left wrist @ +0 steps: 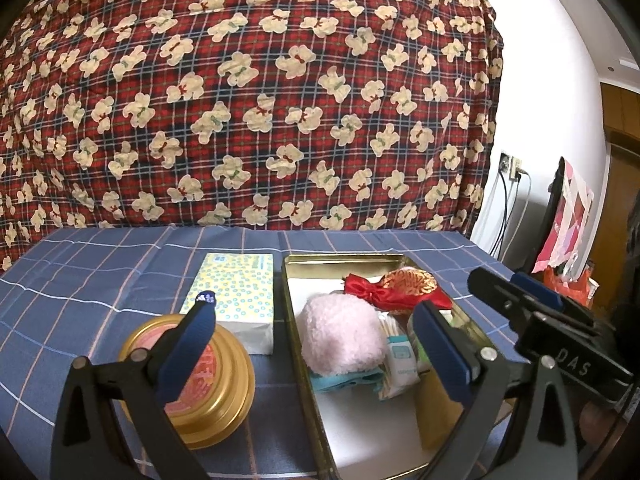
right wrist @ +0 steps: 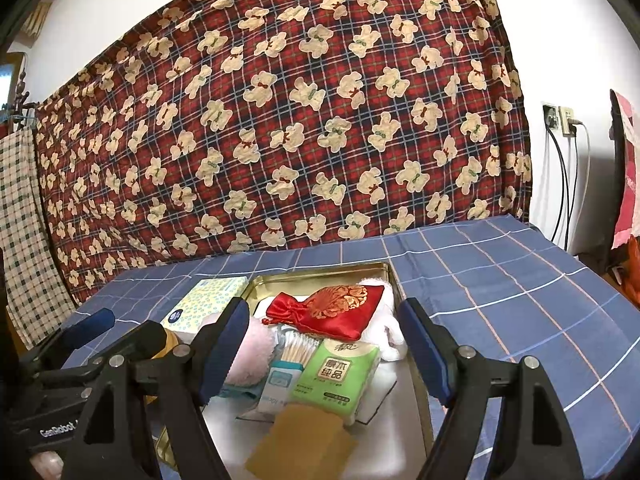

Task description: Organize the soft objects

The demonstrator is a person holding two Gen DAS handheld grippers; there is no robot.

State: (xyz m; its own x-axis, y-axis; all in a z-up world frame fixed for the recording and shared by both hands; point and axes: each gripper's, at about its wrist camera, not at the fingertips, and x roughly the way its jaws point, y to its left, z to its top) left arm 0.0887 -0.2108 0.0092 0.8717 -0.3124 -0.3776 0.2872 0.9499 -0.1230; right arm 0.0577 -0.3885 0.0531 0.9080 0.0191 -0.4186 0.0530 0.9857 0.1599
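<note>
A gold metal tin lies open on the blue checked tablecloth. In it are a pink fluffy item, a red satin pouch, a green tissue pack, a cotton swab box and a white soft item. A dotted tissue pack lies left of the tin. My left gripper is open and empty above the tin's left side. My right gripper is open and empty above the tin.
A round gold tin with a pink lid stands at the front left, under my left finger. A red bear-print blanket hangs behind the table. Cables and a wall socket are at the right, past the table edge.
</note>
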